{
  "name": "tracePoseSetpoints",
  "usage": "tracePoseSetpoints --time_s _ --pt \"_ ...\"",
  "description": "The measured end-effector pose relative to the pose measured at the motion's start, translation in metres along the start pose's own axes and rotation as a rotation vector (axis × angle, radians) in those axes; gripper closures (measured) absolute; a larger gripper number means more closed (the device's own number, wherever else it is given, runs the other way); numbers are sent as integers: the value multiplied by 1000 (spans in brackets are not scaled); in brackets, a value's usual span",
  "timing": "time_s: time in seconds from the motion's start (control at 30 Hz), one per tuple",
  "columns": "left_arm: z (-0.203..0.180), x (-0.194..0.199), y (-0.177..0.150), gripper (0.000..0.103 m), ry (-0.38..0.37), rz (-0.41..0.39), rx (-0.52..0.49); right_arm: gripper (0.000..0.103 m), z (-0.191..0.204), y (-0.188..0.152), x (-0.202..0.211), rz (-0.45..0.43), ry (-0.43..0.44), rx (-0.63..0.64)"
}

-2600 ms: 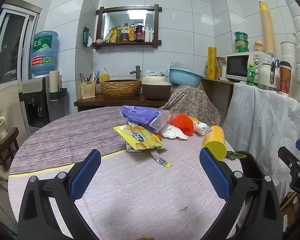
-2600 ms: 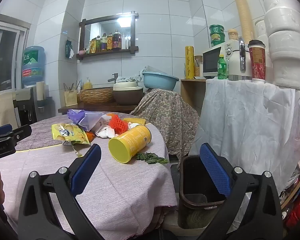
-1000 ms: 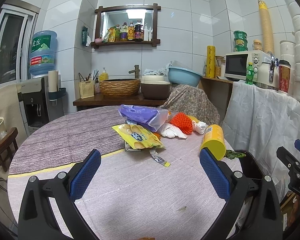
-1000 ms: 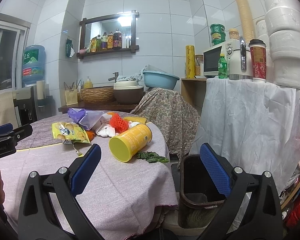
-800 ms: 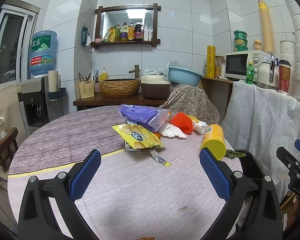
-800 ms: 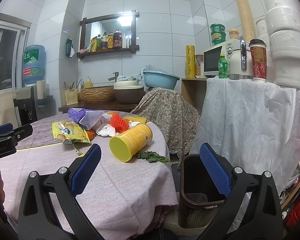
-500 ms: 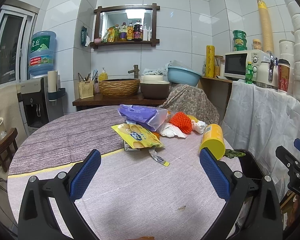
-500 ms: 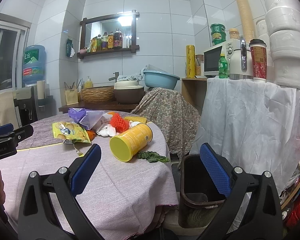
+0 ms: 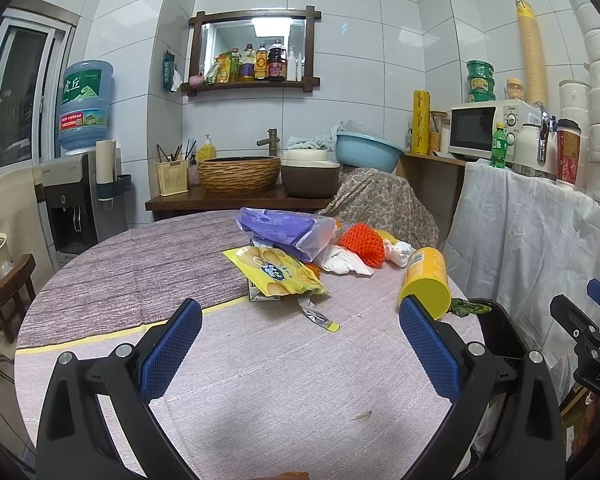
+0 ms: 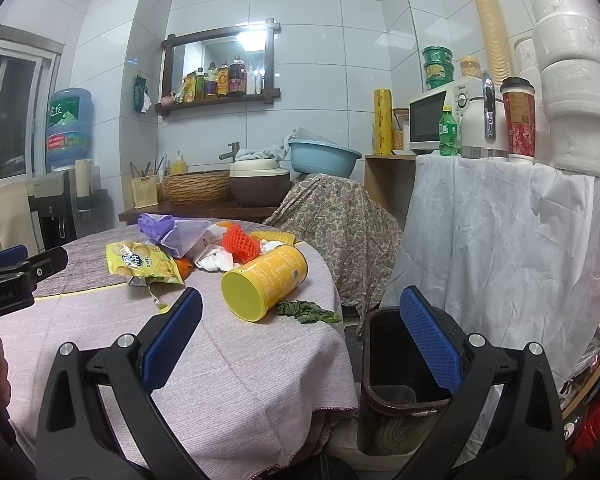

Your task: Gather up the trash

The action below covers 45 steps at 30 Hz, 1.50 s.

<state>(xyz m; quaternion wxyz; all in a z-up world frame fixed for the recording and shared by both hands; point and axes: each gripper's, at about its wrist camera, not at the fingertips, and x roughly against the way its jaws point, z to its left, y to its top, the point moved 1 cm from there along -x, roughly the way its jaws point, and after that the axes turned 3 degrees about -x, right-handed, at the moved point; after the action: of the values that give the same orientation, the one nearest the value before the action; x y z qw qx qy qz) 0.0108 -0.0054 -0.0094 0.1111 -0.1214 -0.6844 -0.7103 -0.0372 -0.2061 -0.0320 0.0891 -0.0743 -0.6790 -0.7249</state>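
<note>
- Left wrist view: the left hand-held gripper (image 9: 300, 338) hovers over the cloth-covered desk (image 9: 260, 380), its blue pads spread wide with nothing between them.
- Ahead of it, toward the far half of the desk, lies the trash pile: a yellow snack bag (image 9: 276, 274) nearest, a purple plastic wrapper (image 9: 280, 230) behind and partly over it, crumpled white tissue (image 9: 342, 264) and an orange foam net (image 9: 362, 244) to the right.
- A yellow canister (image 9: 426, 282) lies on its side ahead and to the right, just past the right fingertip, with a green leaf scrap (image 9: 466, 308) beside it at the desk edge.
- Right wrist view: the right hand-held gripper (image 10: 300, 336) is likewise fully open and holds nothing.
- The canister lies straight ahead of it, open end facing the camera, the leaf scrap touching or nearly touching its base.
- A dark trash bin (image 10: 396, 384) stands on the floor below and to the right, beside the desk edge, behind the right finger.
</note>
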Motion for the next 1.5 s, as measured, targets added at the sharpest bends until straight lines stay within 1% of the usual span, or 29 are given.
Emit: tracePoseSetpoints --time_s 0.37,0.5,0.6,0.73,0.87,0.9,1.0,1.1,1.27,1.33,1.4,1.47,1.5 --pt "0 -2 0 5 -5 11 -4 5 2 -2 -2 7 0 2" --pt "-1 -6 0 5 -14 31 -13 5 1 -3 -7 28 4 1" --pt "1 -14 -3 5 -27 77 -26 5 0 -6 -19 83 22 2" --pt "7 -29 -9 5 -70 157 -4 5 -3 -13 -32 139 35 -19" --pt "12 -47 -17 5 -129 264 23 5 -1 -23 -44 192 53 -3" --pt "14 -53 -21 5 -148 298 33 5 -2 -27 -50 214 66 -5" --pt "20 -66 -28 5 -177 364 66 5 -4 -36 -65 288 96 -36" --pt "30 -73 -24 5 -190 382 100 5 -5 -42 -80 348 130 -86" --pt "45 -87 -2 6 -191 357 131 5 -2 -36 -101 382 171 -125" --pt "48 -100 8 9 -187 358 130 5 0 -29 -110 387 194 -140" --pt "53 -116 17 12 -161 372 131 5 4 -22 -114 381 203 -136" --pt "59 -131 20 20 -175 401 161 5 10 -16 -113 355 196 -112" --pt "64 -141 20 23 -191 427 196 5 12 -15 -113 346 192 -103"
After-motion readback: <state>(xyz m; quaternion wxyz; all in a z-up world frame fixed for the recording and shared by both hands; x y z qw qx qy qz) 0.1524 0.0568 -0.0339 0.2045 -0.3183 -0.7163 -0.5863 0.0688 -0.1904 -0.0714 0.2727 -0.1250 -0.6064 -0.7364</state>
